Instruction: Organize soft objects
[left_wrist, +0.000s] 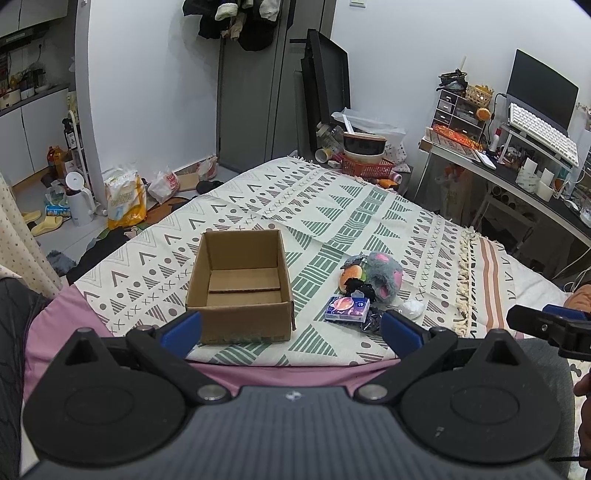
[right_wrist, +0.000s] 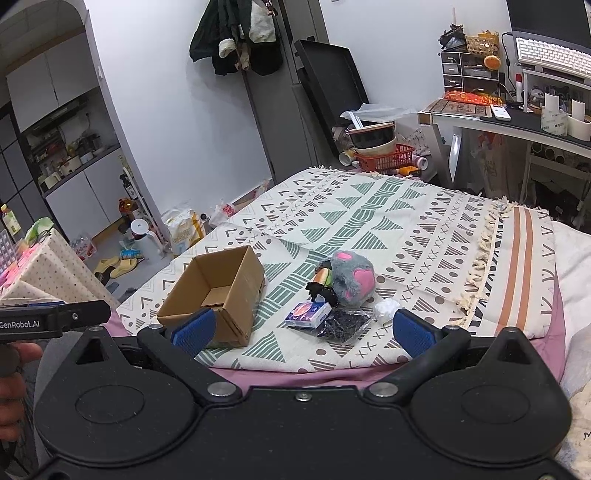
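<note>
Bedroom: cluttered around a bed spread with a patterned blanket; I work over its near edge.
Box: cardboard box stands open and empty on the blanket.
Soft things: grey plush toy, tissue pack, dark bag and white wad lie clustered just beside the box.
Left gripper: jaws wide, holding nothing, facing the box.
Right gripper: jaws wide, empty, facing the cluster.
Step, as I judge it: first pick not yet begun.
Doing it well: I'd lower my right jaws over the plush body, squeeze its bulk, lift clear, then drop inside the box.
</note>
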